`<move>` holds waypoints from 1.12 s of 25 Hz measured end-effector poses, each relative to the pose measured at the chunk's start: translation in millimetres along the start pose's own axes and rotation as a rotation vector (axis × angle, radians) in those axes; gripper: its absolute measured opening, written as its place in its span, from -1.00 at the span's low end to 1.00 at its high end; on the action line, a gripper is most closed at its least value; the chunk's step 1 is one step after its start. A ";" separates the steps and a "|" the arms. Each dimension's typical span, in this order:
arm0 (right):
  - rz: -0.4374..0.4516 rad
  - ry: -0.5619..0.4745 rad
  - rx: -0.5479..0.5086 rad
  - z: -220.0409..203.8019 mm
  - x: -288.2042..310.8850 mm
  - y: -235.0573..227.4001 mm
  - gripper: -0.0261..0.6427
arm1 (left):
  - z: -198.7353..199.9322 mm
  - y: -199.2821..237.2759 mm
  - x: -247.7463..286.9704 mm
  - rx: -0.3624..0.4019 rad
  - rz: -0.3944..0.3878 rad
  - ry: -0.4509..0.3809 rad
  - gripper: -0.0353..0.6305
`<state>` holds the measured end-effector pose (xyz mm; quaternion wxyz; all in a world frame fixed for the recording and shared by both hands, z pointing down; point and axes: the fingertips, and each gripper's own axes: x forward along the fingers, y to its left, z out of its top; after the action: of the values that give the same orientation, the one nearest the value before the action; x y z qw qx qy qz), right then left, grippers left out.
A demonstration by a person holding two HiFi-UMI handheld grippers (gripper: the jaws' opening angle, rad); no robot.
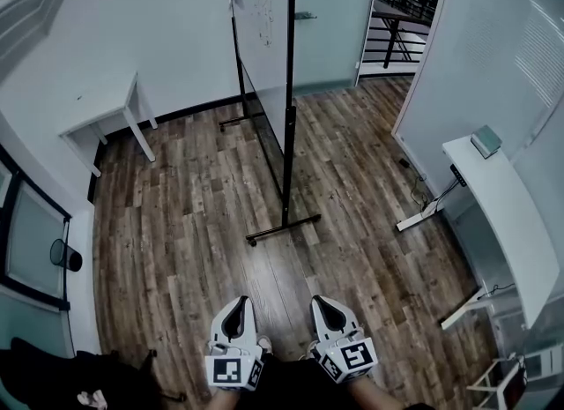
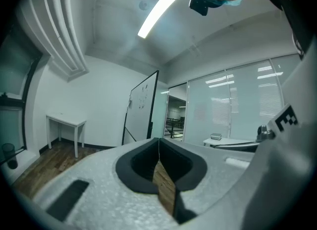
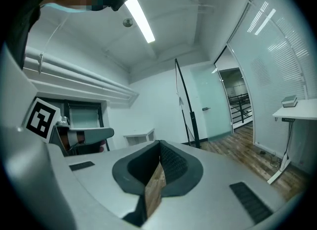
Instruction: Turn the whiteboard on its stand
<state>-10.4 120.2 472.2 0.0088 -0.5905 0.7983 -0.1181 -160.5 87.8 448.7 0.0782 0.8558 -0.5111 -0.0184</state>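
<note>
Head view down; gripper views forward, sharing whiteboard (image 1: 263, 38).

**Room fittings beyond the job**

We list the following:
- Wood-plank floor (image 1: 194, 223), dark brown, running through the room.
- Small white desk (image 1: 101, 113), standing against the left wall.
- Long white desk (image 1: 502, 214) along the right wall, with one small grey box (image 1: 486, 142) at its far end.
- Black round bin (image 1: 66, 257), low by the left wall.
- Black railing (image 1: 401, 11), seen beyond the open doorway.
- Ceiling strip light (image 2: 159, 11), lit.

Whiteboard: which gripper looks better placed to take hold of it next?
Right, marginally: the whiteboard is far from both, but its near upright stands nearer the right gripper than the left gripper. Both are shut, empty.
</note>
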 end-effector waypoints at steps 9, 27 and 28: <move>-0.027 -0.006 -0.011 -7.6 35.9 36.6 -0.89 | 5.8 53.8 -2.1 0.009 -0.044 -0.002 -0.84; -0.038 -0.010 -0.029 -13.7 127.9 38.7 -0.89 | -0.3 109.1 49.9 -0.001 -0.074 -0.006 -0.84; -0.036 -0.008 -0.030 -13.5 135.7 32.4 -0.89 | -1.2 110.2 58.3 0.000 -0.071 -0.005 -0.84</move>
<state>-84.0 3.3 495.9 0.0011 -0.6053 0.7892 -0.1039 -228.6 -14.5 469.5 0.0764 0.8732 -0.4807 -0.0232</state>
